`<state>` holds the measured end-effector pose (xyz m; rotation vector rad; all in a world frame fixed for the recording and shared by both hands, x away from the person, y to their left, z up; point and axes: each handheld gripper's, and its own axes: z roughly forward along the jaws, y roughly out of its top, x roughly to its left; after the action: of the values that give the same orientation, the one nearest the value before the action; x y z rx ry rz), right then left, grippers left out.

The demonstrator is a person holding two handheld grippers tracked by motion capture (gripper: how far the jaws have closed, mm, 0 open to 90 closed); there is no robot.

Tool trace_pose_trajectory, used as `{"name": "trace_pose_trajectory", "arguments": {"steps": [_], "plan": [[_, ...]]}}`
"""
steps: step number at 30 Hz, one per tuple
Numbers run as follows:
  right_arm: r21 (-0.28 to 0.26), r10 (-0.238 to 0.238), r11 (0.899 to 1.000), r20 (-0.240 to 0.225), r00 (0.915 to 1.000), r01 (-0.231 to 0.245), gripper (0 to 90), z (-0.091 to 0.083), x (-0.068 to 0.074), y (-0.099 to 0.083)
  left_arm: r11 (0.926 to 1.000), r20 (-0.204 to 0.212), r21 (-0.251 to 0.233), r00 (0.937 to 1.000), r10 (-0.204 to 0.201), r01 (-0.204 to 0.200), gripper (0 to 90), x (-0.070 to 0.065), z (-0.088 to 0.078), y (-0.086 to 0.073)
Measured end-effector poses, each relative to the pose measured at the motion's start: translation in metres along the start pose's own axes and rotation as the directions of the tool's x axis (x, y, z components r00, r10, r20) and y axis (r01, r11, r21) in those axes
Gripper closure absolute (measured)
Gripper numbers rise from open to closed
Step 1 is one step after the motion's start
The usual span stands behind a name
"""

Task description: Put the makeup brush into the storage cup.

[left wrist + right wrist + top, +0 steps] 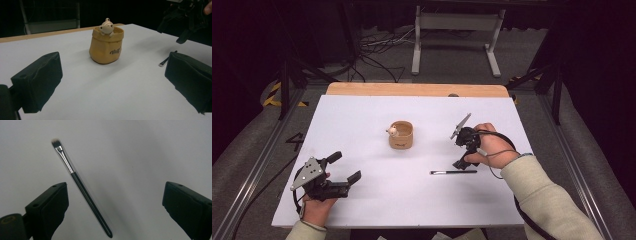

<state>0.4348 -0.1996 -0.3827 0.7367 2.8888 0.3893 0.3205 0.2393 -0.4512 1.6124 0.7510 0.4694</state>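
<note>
A thin black makeup brush with a silver ferrule lies flat on the white board, right of centre. My right gripper hangs over the brush's right end, pointing down. In the right gripper view the brush lies slantwise between the wide-apart jaws, nearer the left one, and my right gripper is open with nothing held. A tan bag-shaped pot with a small bear figure on its rim stands mid-board. My left gripper rests open at the near left, aimed at the pot.
The board lies on a wooden table whose far edge shows behind it. Dark floor with cables and a white metal stand lies beyond. In the left gripper view the brush's tip peeks out beside the right jaw.
</note>
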Motion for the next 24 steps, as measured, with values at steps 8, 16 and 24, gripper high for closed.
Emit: {"name": "trace_pose_trajectory", "arguments": {"steps": [8, 16, 24], "plan": [[0.021, -0.008, 1.000, -0.010, 0.9999, 0.008, 10.1, 0.008, 0.001, -0.004, 1.0000, 0.001, 0.005, 1.0000, 0.005, -0.005, 2.0, 0.000, 0.000, 0.000], [0.071, -0.038, 0.997, -0.039, 0.9985, 0.040, 13.2, 0.019, 0.005, -0.009, 1.0000, -0.003, 0.002, 1.0000, 0.004, -0.004, 2.1, 0.000, 0.000, 0.000], [0.099, -0.038, 0.994, -0.056, 0.9977, 0.043, 13.1, 0.029, 0.008, -0.012, 1.0000, 0.000, 0.005, 1.0000, 0.000, 0.000, 2.1, 0.001, 0.000, -0.001]]}}
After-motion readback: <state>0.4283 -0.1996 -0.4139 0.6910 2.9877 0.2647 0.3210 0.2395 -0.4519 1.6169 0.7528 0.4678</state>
